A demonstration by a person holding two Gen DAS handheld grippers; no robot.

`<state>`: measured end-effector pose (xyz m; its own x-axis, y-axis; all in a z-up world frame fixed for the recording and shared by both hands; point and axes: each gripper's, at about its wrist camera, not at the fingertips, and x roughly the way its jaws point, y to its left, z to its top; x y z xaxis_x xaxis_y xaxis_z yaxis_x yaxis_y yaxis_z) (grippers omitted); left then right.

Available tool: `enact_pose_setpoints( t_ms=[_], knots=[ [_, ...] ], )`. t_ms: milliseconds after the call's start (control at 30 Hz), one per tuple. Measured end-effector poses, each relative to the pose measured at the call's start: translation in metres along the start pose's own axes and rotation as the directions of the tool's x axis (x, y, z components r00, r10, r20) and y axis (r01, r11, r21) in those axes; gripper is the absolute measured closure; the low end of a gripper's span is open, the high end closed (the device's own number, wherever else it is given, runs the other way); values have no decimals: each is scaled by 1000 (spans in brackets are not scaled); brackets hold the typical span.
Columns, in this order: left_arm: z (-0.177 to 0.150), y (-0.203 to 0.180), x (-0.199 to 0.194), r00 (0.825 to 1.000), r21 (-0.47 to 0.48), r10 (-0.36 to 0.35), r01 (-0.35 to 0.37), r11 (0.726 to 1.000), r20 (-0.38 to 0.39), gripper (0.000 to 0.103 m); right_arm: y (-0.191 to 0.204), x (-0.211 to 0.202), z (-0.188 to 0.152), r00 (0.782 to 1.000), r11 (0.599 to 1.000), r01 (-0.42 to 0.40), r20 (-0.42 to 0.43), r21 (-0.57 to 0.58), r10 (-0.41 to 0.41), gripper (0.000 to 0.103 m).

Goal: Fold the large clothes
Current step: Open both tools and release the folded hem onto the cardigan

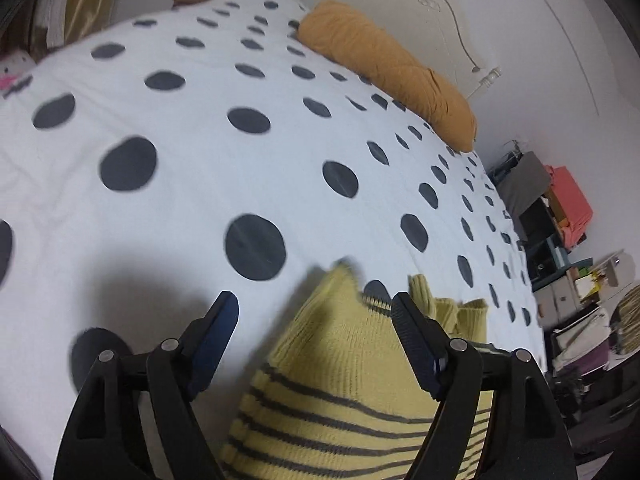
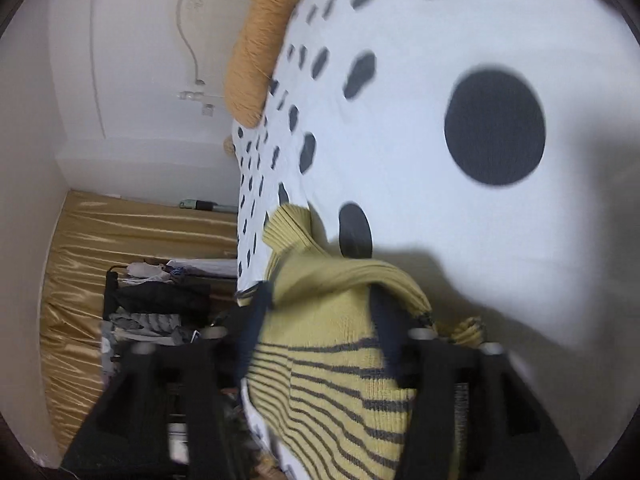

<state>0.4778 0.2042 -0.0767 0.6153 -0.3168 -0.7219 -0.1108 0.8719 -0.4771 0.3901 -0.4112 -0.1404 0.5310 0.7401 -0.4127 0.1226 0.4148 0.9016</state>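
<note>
No readable text, label or number anywhere (both views blurred).

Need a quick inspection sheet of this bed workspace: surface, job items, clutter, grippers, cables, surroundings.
Surface: bed cover, white with dark dots, mostly bare.
Job's things: yellow striped sweater lying near the bed's edge, partly bunched, ribbed cuff sticking out.
Clutter: mustard pillow at the head end; soft toy at the far edge.
Grippers: left gripper open over the sweater, fingers not pressing it; right gripper open, blurred, sweater between its fingers.
Cables: thin cord running down the wall to a fitting.
Surroundings: gold curtain, rack of dark clothes, crowded shelves.
</note>
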Motion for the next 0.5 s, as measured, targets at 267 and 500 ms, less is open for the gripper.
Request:
enact_pose_setpoints(
  t_ms=[267, 500],
  knots=[
    [-52, -70, -85, 971, 229, 92, -144, 963, 220, 23, 102, -66, -63, 941, 897, 296, 261, -328, -215, 22],
    [-126, -160, -44, 931, 277, 204, -291, 916, 304, 21, 178, 36, -156, 709, 558, 696, 558, -452, -431, 18]
  ],
)
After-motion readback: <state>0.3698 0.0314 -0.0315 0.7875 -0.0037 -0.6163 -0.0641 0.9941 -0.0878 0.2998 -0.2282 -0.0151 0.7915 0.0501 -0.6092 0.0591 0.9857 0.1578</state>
